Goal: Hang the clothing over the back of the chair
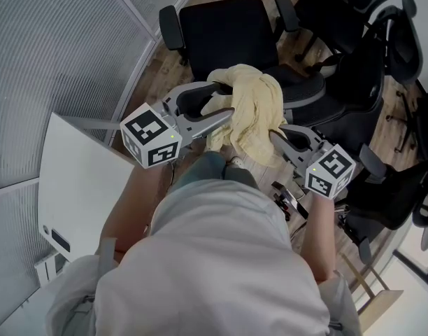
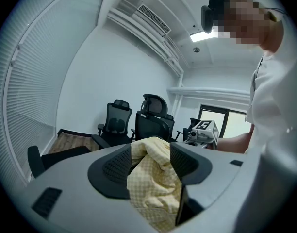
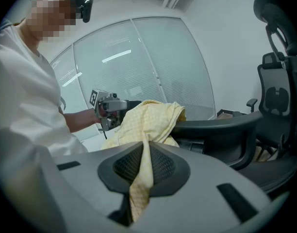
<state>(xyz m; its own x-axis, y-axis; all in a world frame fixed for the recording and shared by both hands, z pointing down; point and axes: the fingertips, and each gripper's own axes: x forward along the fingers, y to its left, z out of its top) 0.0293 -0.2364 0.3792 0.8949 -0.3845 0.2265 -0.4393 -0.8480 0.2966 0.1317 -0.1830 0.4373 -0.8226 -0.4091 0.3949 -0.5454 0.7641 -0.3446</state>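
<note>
While I hold the cloth (image 1: 249,110) up between my two claws, the head view shows it bunched in a soft heap. My left claw (image 1: 224,100) bites its near-left side and my right claw (image 1: 278,135) takes its lower right. The black chair (image 1: 228,30) stands just beyond, and the cloth is not yet over any chair back. From here I cannot tell where that back's top edge lies.

In the left gripper view, my jaws are closed on a thick wad of the yellow cloth, which fills the gap and spills down below them. More chairs stand against the far wall.

In the right gripper view, my jaws pinch only a thin fold, nearly meeting, and the rest rises towards the left claw. A black chair part (image 3: 221,125) runs just beside the cloth.

I judge the thin right grip the weak one, so I should pull apart gently. I should spread the cloth wide, lift it clear above the back, lower it evenly on both sides, then let go.
</note>
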